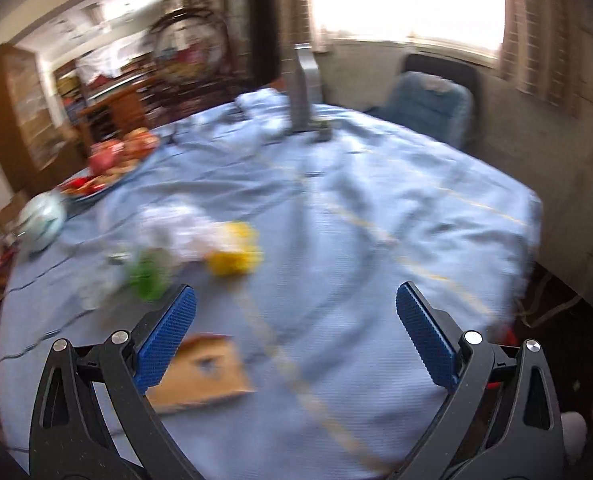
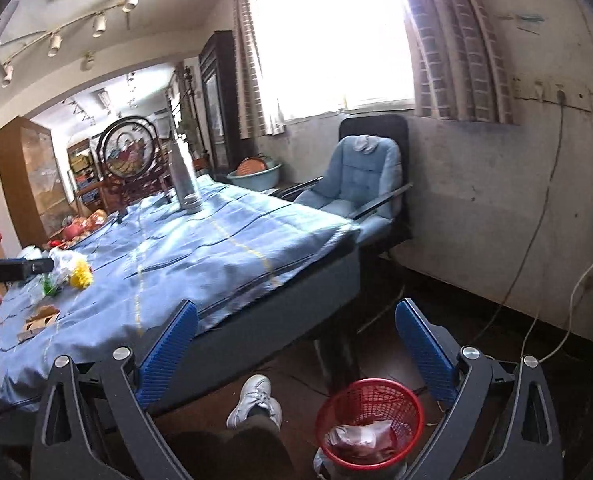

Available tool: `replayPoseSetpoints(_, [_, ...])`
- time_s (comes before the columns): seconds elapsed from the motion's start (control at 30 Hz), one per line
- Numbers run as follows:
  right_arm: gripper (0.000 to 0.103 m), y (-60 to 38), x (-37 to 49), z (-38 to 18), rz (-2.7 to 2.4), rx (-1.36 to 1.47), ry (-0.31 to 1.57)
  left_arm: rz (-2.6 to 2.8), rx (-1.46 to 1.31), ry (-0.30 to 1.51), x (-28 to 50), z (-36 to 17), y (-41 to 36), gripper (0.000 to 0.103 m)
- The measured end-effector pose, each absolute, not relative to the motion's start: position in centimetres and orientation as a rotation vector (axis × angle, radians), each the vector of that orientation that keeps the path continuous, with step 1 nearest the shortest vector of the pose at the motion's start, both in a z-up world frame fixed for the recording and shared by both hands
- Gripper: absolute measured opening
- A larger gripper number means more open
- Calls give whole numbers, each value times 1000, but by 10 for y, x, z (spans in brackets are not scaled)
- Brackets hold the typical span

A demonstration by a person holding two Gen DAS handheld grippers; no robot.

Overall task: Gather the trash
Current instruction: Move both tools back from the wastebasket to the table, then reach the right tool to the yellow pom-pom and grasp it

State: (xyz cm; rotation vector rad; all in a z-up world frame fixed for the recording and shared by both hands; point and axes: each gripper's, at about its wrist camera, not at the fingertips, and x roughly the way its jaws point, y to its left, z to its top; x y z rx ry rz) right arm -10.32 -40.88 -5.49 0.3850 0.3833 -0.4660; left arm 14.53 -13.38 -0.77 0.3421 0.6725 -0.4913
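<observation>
Trash [image 1: 200,240] sits on desk [image 1: 376,220], ahead-left of your left gripper [image 1: 296,332], the nearer one; right gripper [image 2: 296,340] over bin [image 2: 370,420]; both jaws wide, empty

Lived-in home, dining room. Large bench [image 2: 224,248] under wrinkled blue cloth, padded blue armchair [image 2: 360,176] at far corner, checked curtains [image 2: 456,48] on bright window, wooden glass-front cabinet [image 2: 28,176], track spotlights [image 2: 56,42] overhead, fruit plate [image 2: 84,226] at left edge.
</observation>
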Motion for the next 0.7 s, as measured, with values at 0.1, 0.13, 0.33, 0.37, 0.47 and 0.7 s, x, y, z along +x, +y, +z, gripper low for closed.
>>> replayPoseSetpoints(0.1, [97,-396,-90,-55,-436,358,409,-405,337,712,179,-10,-104,96])
replayPoseSetpoints(0.13, [97,-392,-85,-54,-430,348,416,-382,336,723,188,-11,-96,96])
replayPoseSetpoints(0.33, [97,-374,-61,-53,-393,308,449,-273,250,874,259,-31,-52,96])
replayPoseSetpoints(0.37, [97,-372,-58,-53,-387,305,454,-268,237,896,268,-36,-51,96])
replayPoseSetpoints(0.47, [97,-368,-49,-52,-378,294,467,-236,231,934,288,-48,-47,96])
replayPoseSetpoints(0.7, [97,-358,-31,-43,-352,256,479,-111,248,900,313,-52,-6,96])
